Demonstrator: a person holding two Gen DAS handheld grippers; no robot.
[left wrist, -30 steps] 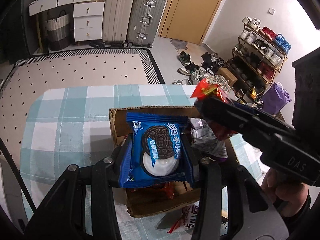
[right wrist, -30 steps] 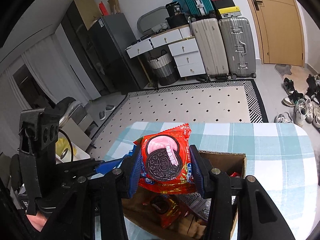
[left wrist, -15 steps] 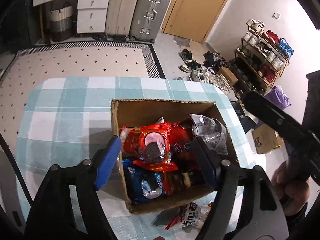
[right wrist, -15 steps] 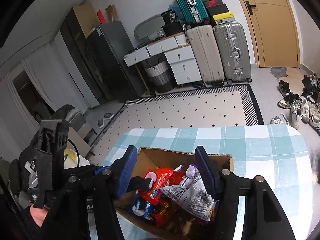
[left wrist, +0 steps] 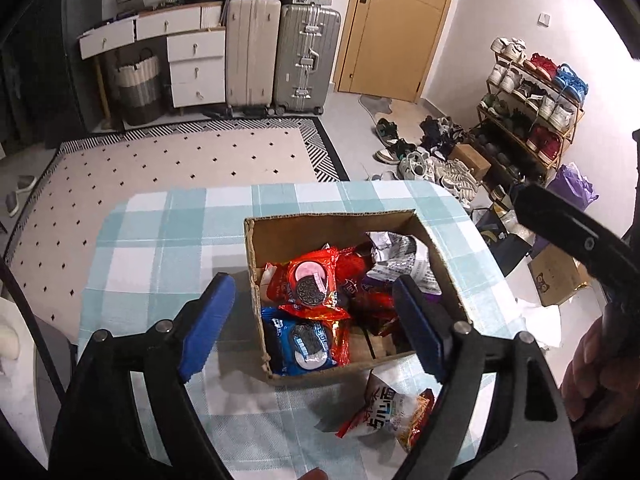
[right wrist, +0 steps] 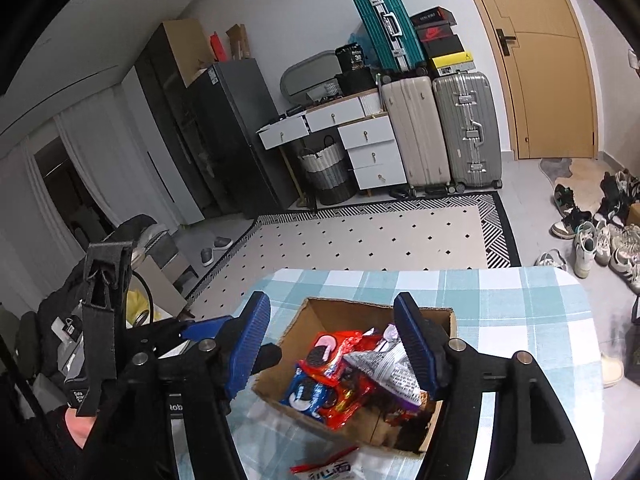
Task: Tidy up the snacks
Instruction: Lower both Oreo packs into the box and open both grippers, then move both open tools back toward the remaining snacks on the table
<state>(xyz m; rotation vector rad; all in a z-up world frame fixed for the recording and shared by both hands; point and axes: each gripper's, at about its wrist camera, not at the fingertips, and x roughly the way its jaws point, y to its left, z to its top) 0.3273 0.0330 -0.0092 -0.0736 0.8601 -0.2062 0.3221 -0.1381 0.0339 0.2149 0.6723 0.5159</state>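
Observation:
A cardboard box stands on the checked tablecloth. Inside lie a red cookie pack, a blue cookie pack and a silver crinkled bag. My left gripper hovers above the box's near side, its jaws opening with nothing pressed between them. My right gripper hangs over the box as well, jaws opening and holding nothing. A white and red snack bag lies on the cloth in front of the box.
The table has rounded corners, with a patterned rug on the floor beyond. Suitcases, drawers and a shoe rack line the walls. A hand holds the right gripper's handle at the right edge.
Both grippers let go of their cookie packs, which now lie in the box. Both jaws have spread apart, and the grippers have lifted and drawn back from the box.

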